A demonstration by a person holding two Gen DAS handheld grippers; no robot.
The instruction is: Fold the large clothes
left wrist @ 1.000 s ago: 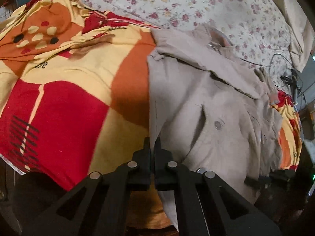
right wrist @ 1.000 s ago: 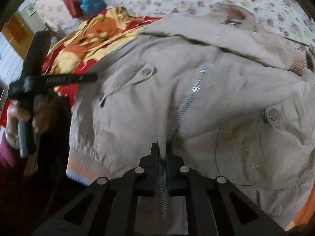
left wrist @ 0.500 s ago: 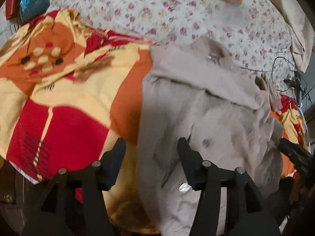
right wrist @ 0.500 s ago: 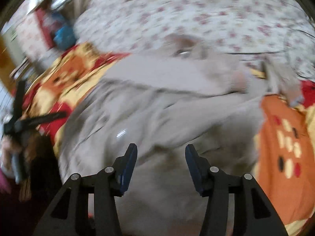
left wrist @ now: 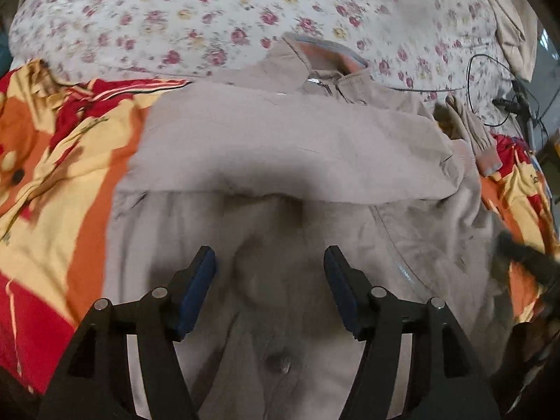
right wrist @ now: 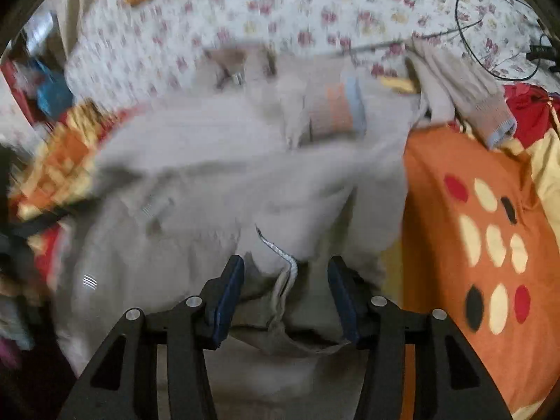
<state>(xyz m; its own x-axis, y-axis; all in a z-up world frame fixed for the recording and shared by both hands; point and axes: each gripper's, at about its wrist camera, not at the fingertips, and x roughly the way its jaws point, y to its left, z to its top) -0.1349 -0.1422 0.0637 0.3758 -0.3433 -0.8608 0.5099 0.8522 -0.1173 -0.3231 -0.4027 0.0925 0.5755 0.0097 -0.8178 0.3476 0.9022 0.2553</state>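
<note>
The beige jacket (left wrist: 280,147) lies spread on the patchwork blanket (left wrist: 52,161), which covers the near part of a bed under a floral sheet (left wrist: 210,7); its collar points toward the far side and its hem toward the person. At the jacket's left, one sleeve has been laid across the chest as a broad band, which narrows the garment for folding. Over the lower front hovers the left gripper (left wrist: 269,280); its jaws have just been opening and now stand well apart with only loose cloth below them, nothing pinched. Further right, the zip line (right wrist: 280,255) runs down the front, and the right gripper (right wrist: 285,287) hangs over a bunched ridge of fabric there, its jaws also parted after opening and pressing on nothing. The right wrist view is blurred, so that ridge may be a fold or just a wrinkle. At the far right a ribbed cuff (right wrist: 497,122) of the other sleeve trails off onto the blanket, probably the next part to bring in.
</note>
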